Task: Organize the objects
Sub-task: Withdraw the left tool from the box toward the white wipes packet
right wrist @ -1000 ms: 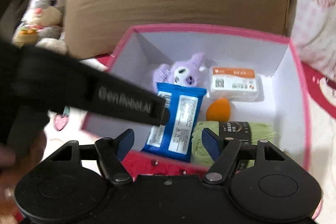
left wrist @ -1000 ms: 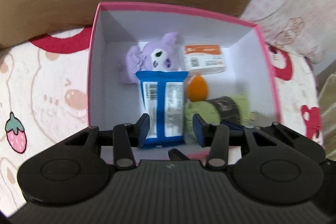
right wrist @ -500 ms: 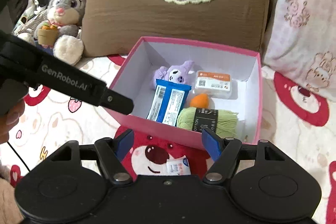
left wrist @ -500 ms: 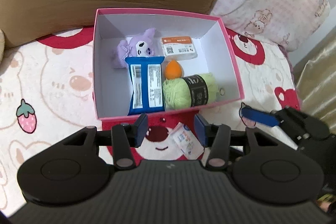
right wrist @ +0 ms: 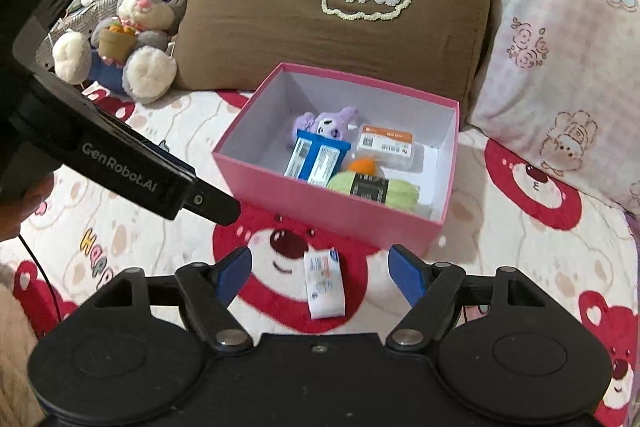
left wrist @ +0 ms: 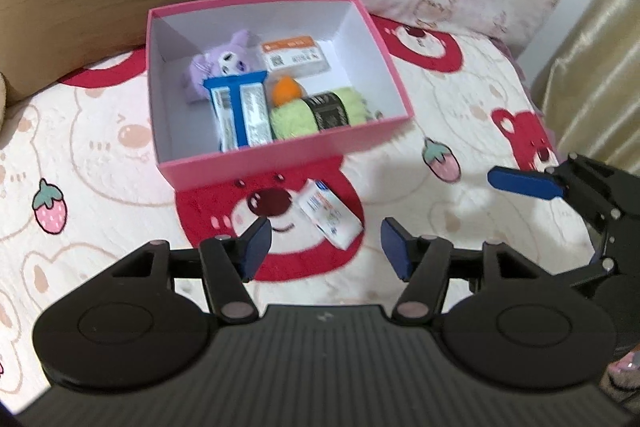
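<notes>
The left claw [left wrist: 324, 243] is matte black plastic with two blue pads on its fingertips [left wrist: 256, 241], each finger a black link pinned by round silver rivets. Behind the fingers sit two broad round black housings, each with a shallow ring moulded in its top, and between them a ribbed dark grey body with a small pale mark at its front edge. The right claw [right wrist: 320, 269] has the same build, with a small screw at the body's front edge. Seen from the right wrist, the left claw's flank carries white "GenRobot.AI" lettering and a thin black cable trails beneath it.
</notes>
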The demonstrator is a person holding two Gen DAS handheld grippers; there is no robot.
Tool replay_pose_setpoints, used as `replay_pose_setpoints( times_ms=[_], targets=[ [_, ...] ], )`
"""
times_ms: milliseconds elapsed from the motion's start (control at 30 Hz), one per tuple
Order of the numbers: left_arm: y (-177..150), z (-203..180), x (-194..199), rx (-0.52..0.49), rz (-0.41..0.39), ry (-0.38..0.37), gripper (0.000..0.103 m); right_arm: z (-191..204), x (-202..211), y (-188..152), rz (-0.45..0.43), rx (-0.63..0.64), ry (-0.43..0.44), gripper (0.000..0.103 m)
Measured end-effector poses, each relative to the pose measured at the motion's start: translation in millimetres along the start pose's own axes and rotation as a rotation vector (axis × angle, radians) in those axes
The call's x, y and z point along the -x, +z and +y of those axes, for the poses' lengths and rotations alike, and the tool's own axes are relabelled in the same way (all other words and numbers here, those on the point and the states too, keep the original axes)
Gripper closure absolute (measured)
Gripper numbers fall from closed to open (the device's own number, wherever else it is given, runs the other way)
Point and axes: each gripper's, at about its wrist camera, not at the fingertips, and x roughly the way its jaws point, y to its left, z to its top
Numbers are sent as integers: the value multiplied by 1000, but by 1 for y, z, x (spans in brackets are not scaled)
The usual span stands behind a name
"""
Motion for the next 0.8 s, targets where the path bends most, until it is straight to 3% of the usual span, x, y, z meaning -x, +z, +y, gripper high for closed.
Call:
replay_pose_setpoints(
  times_ms=[400,800],
  targets=[
    [-42,-24,-7,-29,55,-12,38,13,19,-42,17,61,26,19],
    [-56,-14,-45,-9,89,-47,36,3,-13,-79,46,-8,78,19]
  ],
)
